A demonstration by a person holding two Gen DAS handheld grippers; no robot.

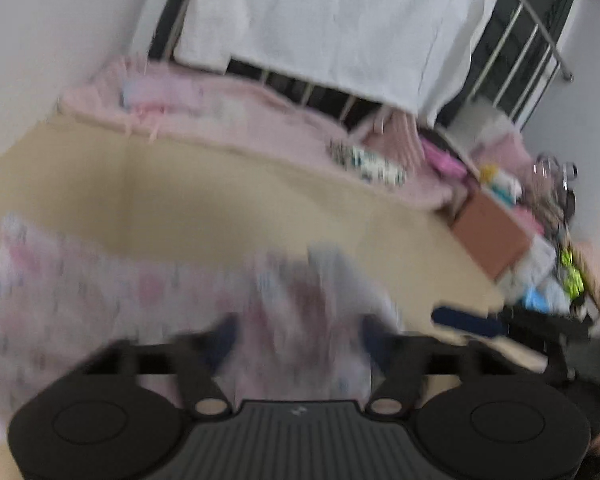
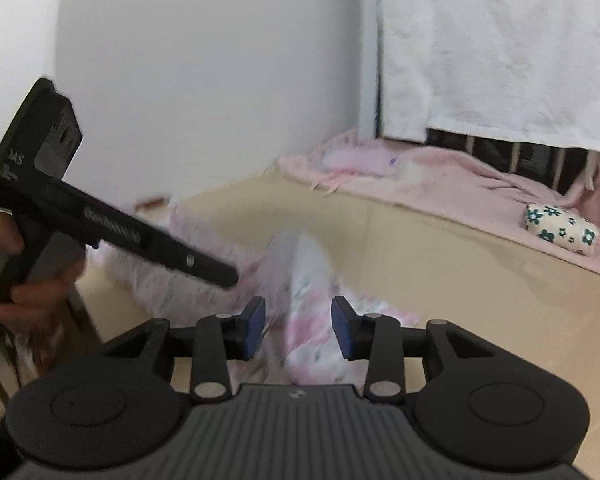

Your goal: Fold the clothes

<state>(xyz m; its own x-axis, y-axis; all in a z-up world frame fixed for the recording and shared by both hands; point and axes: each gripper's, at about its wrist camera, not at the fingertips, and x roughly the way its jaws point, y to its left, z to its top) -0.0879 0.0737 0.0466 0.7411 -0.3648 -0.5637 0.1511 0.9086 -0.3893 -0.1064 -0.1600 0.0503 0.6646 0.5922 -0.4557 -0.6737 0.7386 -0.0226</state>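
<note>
Pink-and-white printed cloth, the garment (image 2: pixel 300 280), lies bunched on the tan table (image 2: pixel 440 264), rising in a ridge just ahead of my right gripper (image 2: pixel 298 328). Its blue pads (image 2: pixel 256 326) stand well apart with the ridge between them, and I cannot see either pad touching the fabric, so I read this gripper as wide open and holding nothing. In the left wrist view the same garment (image 1: pixel 100 288) spreads to the left and heaps up between the fingers of my left gripper (image 1: pixel 296 340). That picture is smeared; the fingers look parted around the heap, but I cannot tell whether they grip it. The left gripper (image 2: pixel 112 224) also shows in the right view, held by a hand (image 2: pixel 32 276), its tip at the garment's near-left part.

My worry is a bad pinch. If the right pads close on this ridge, they may take several layers at once, and the fold would come out crooked. Both tools work the same bunch closely, so they could knock each other. Thin fabric may slip from the pads on a lift. Farther off, a pink blanket (image 2: pixel 460 184) and a flowered cushion (image 2: pixel 560 228) lie along the table's far edge; a wide sweep could drag cloth into them.
</note>
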